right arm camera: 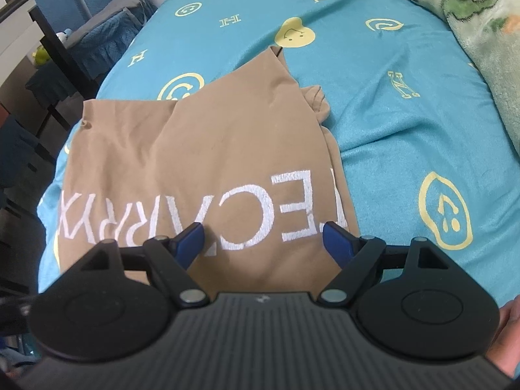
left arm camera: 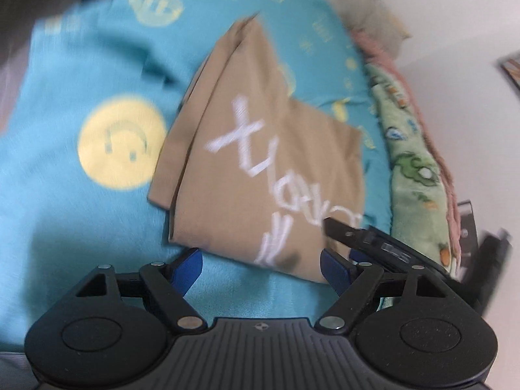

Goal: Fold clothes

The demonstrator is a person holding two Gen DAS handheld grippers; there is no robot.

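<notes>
While both grippers gape, the tan shirt [right arm camera: 201, 149] lies seemingly folded.

A bedroom in a home.
A bed [right arm camera: 390, 130] with a turquoise smiley-print sheet [right arm camera: 373, 104] fills both views, a green cartoon fleece blanket [right arm camera: 481, 32] bunched along one edge, beside a white wall [left arm camera: 455, 32] and a blue-cushioned chair [right arm camera: 107, 39].

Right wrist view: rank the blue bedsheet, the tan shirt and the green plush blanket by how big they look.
1. Blue bedsheet, fills most of the view.
2. Tan shirt, partly hidden behind the tool.
3. Green plush blanket, cut off by the frame edge and farther away, so its true size is unsure.
</notes>
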